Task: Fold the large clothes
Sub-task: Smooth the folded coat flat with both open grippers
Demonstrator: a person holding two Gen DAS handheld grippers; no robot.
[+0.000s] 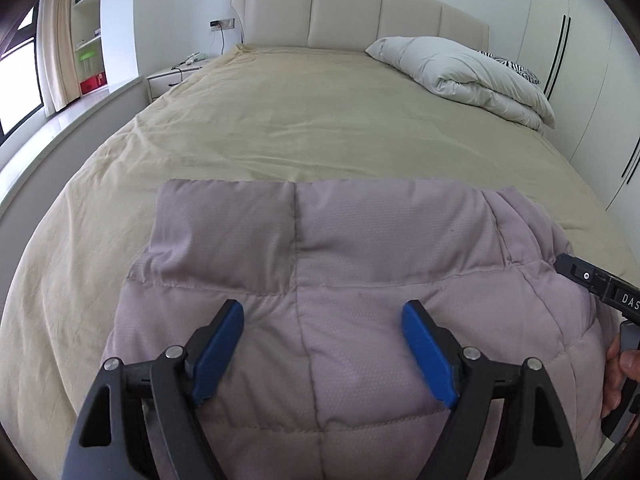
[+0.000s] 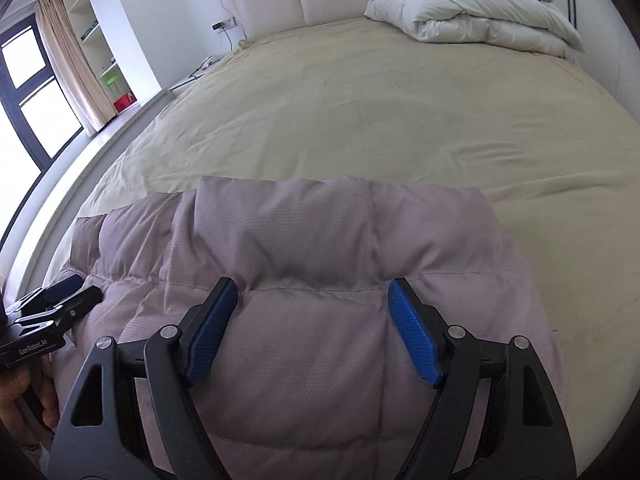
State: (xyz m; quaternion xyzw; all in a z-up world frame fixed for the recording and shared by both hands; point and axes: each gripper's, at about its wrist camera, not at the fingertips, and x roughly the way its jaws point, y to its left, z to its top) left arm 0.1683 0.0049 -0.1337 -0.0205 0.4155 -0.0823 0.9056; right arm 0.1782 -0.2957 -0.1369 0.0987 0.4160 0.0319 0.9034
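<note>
A mauve quilted puffer garment (image 1: 340, 264) lies folded at the near end of the bed (image 1: 304, 120); the right wrist view shows it too (image 2: 320, 248). Over its left half, my left gripper (image 1: 323, 314) stands open, blue pads wide apart and nothing pinched between them. My right gripper (image 2: 313, 294) is open above the garment's right half, its pads clear of the fabric. In the left wrist view the right gripper (image 1: 588, 280) shows at the garment's right edge with a hand behind it. The left gripper (image 2: 60, 300) appears at the left edge of the right wrist view.
A beige sheet (image 2: 380, 112) covers the bed. A folded white duvet (image 1: 464, 72) and a zebra-print pillow (image 1: 520, 70) lie at the far right by the padded headboard (image 1: 352, 12). A nightstand (image 1: 172, 76), shelves and a window ledge stand to the left, wardrobes (image 1: 580, 80) to the right.
</note>
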